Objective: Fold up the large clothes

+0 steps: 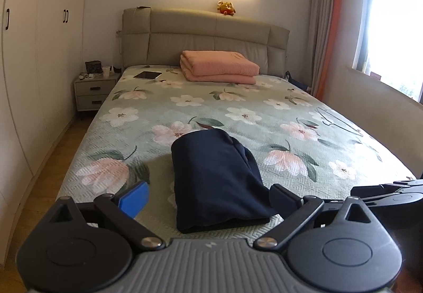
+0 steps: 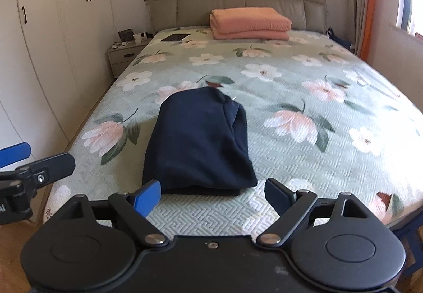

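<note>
A dark navy garment (image 1: pixel 214 176) (image 2: pixel 201 139) lies folded into a compact rectangle on the floral bedspread (image 1: pixel 264 113) (image 2: pixel 277 76), near the foot of the bed. My left gripper (image 1: pixel 208 199) is open, its fingers spread either side of the garment's near edge, nothing between them. My right gripper (image 2: pixel 212 196) is open too, just short of the garment's near edge and holding nothing. The right gripper shows at the right edge of the left wrist view, and the left gripper's fingers (image 2: pixel 50 164) at the left edge of the right wrist view.
A folded pink blanket (image 1: pixel 219 65) (image 2: pixel 249 23) sits by the padded headboard (image 1: pixel 201 42), a tablet (image 1: pixel 147 75) left of it. Clothes hangers (image 1: pixel 335 121) lie on the bed's right side. A cluttered nightstand (image 1: pixel 95 92) and white wardrobes (image 1: pixel 34 68) stand left; a window (image 1: pixel 391 28) right.
</note>
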Motion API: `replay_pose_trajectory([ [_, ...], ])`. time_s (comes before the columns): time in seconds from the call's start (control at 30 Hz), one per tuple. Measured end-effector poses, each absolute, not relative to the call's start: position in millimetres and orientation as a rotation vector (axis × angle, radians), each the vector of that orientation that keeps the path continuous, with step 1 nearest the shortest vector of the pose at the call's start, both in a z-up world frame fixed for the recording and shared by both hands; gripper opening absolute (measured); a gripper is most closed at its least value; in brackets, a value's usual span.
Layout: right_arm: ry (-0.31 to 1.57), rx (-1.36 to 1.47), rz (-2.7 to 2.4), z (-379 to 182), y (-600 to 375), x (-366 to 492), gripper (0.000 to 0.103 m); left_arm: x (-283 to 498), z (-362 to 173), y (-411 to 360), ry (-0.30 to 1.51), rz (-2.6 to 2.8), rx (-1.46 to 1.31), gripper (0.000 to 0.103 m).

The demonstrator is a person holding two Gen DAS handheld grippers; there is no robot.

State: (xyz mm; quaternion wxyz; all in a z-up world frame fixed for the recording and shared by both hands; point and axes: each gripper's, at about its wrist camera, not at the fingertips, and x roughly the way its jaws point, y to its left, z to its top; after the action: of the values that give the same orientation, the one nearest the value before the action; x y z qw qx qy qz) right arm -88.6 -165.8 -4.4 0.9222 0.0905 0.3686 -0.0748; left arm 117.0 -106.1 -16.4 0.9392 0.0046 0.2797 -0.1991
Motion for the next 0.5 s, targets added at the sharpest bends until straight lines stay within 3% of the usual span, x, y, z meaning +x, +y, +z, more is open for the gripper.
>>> replay_pose_trajectory([
  [0.5, 0.771, 0.221, -0.152, -6.9, -173.9, -91.5, 0.102, 111.7, -15.8, -117.0, 0.583, -0.449, 0.032, 0.099],
])
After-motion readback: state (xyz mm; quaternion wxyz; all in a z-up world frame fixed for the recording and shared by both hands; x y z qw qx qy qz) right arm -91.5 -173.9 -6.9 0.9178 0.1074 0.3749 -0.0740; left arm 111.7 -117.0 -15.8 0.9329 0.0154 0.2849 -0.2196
